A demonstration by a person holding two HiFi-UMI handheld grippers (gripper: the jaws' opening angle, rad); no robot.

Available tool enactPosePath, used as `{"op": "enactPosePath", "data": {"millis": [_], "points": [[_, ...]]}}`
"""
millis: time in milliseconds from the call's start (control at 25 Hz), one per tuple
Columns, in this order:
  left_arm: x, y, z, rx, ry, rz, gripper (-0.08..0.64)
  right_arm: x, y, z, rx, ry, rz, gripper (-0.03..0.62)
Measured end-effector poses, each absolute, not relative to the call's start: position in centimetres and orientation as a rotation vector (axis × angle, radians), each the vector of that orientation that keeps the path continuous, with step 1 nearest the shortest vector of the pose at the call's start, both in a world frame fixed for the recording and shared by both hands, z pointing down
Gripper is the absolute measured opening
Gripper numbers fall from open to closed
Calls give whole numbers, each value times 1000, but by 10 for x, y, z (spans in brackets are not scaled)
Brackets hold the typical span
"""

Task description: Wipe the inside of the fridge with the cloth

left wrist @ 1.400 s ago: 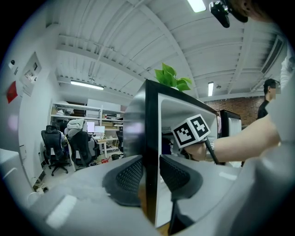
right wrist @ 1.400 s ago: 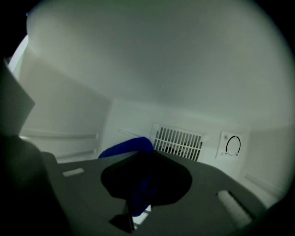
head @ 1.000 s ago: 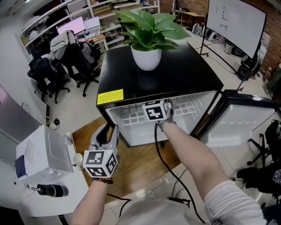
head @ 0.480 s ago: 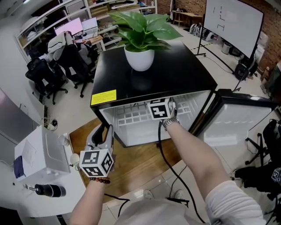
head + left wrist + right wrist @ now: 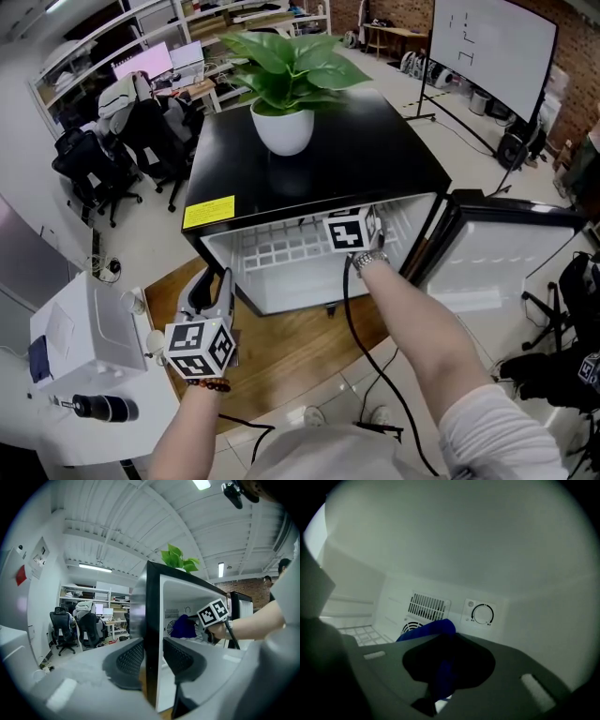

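Note:
The black mini fridge (image 5: 319, 169) stands with its door (image 5: 511, 267) swung open to the right. My right gripper (image 5: 443, 665) is inside the white compartment, shut on a blue cloth (image 5: 429, 630). It faces the back wall with the vent grille (image 5: 426, 605) and the thermostat dial (image 5: 483, 614). From above, only its marker cube (image 5: 349, 231) and my forearm show under the fridge's top. My left gripper (image 5: 217, 281) hovers at the fridge's front left corner. Its jaws stand apart, with the black front edge (image 5: 152, 634) showing in the gap. The cloth (image 5: 183, 626) also shows from there.
A potted plant (image 5: 281, 122) sits on the fridge top. A white wire shelf (image 5: 272, 251) spans the compartment. A cable (image 5: 361, 347) trails from my right hand over the wooden floor panel (image 5: 300, 352). A white machine (image 5: 89, 328) stands at the left, office chairs (image 5: 103, 155) behind.
My right gripper has slid to the right inside the fridge with the cloth in it. The left gripper has stayed at the front left corner.

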State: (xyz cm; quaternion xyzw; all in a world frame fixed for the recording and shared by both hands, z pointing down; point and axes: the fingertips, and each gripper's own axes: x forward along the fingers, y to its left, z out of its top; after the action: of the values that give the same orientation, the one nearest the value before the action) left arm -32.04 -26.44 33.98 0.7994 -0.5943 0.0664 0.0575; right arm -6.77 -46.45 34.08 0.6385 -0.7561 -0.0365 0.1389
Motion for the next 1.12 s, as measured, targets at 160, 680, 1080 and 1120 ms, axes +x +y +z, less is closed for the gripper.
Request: {"op": "enactPosePath", "data": {"millis": [160,680,1080,1120], "points": [[-320,-265,341,2410,-1814,193,126,-52,-465,343,1868,-2156,-90,48],[-320,-265,340,2388,-1828,180,127,-20,-464,345,1945,-2039,-23,48],[-320,-265,341,2392,-1817,169,128,-25,-441,329,1994,-2112,-27,48],[-320,-266,341,2393,-1814,165,128,-35,-437,325,1966,-2160,-45,48]]}}
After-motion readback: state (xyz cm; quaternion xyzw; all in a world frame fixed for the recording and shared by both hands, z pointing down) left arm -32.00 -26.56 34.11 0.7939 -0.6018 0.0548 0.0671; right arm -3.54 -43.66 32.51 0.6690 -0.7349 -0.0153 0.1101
